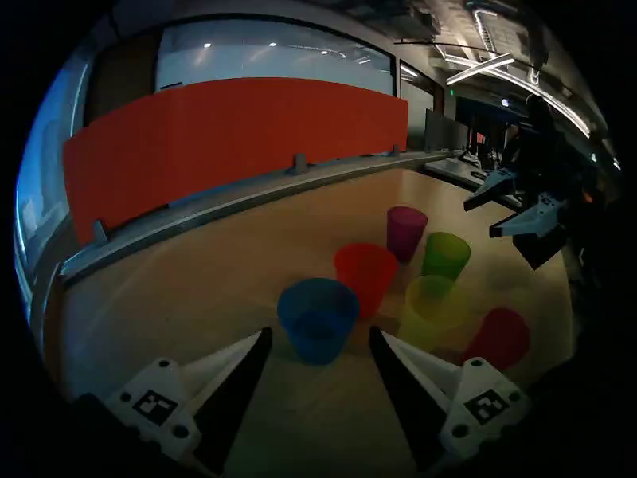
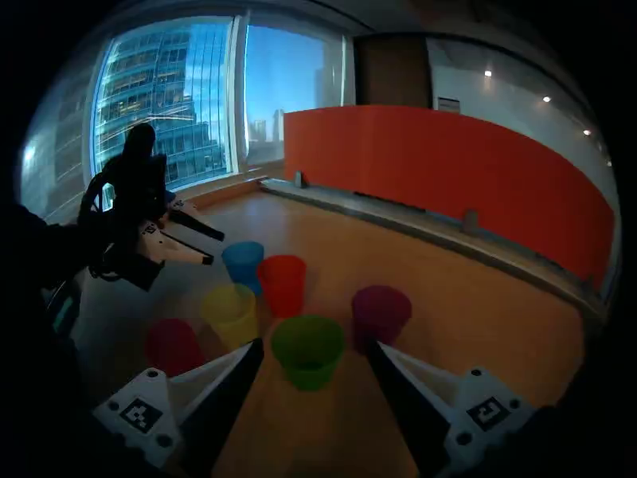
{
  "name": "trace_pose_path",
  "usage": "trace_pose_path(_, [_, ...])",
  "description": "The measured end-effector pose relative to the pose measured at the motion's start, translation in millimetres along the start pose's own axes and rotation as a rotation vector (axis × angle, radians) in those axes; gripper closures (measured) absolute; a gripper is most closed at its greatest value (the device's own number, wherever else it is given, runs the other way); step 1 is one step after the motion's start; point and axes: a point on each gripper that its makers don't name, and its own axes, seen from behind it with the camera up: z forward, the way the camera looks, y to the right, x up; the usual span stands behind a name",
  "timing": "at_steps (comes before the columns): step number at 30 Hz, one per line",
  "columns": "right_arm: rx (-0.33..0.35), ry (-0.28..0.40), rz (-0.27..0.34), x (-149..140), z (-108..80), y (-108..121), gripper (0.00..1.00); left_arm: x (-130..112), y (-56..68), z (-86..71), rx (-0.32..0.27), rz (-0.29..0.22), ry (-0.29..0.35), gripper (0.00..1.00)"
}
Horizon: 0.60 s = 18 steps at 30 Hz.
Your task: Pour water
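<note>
Cups, six of them in translucent plastic, stand in a loose cluster on the pale wooden table (image 1: 199, 287). Behind them a long orange partition panel (image 1: 239, 135) runs along the table's far edge above a grey metal rail (image 1: 239, 195). The right gripper view also shows tall windows (image 2: 167, 95) with towers outside.

The left gripper (image 1: 319, 333) has its jaws spread wide and holds nothing. The blue plastic cup (image 1: 318, 319) sits just ahead of them, in line with the gap, and neither finger touches it. Beyond it come the red-orange cup (image 1: 366, 275), the purple cup (image 1: 405, 231), the green cup (image 1: 446, 255), the yellow cup (image 1: 434, 307) and the crimson cup (image 1: 500, 336). These crowd the space between the two grippers.

The right gripper (image 2: 313, 344) is likewise spread and empty, with the green cup (image 2: 308, 349) in front of its gap. The purple cup (image 2: 381, 315) stands just to one side, and the red-orange cup (image 2: 281, 283) and the yellow cup (image 2: 229, 312) are a little farther off.

Each gripper appears in the other's view across the cluster, held above the table with its fingers apart.

All six cups stand upright, long axis vertical and mouths up. The light is too dim to tell whether any of them holds water.
</note>
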Motion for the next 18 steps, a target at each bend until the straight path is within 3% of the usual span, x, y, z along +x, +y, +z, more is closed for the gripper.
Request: trace_pose_path(18, [0.03,-0.064,-0.009,-24.5,27.6,-1.7,0.0,-15.0,-6.4,32.5,-0.01,0.009,-0.068,0.1])
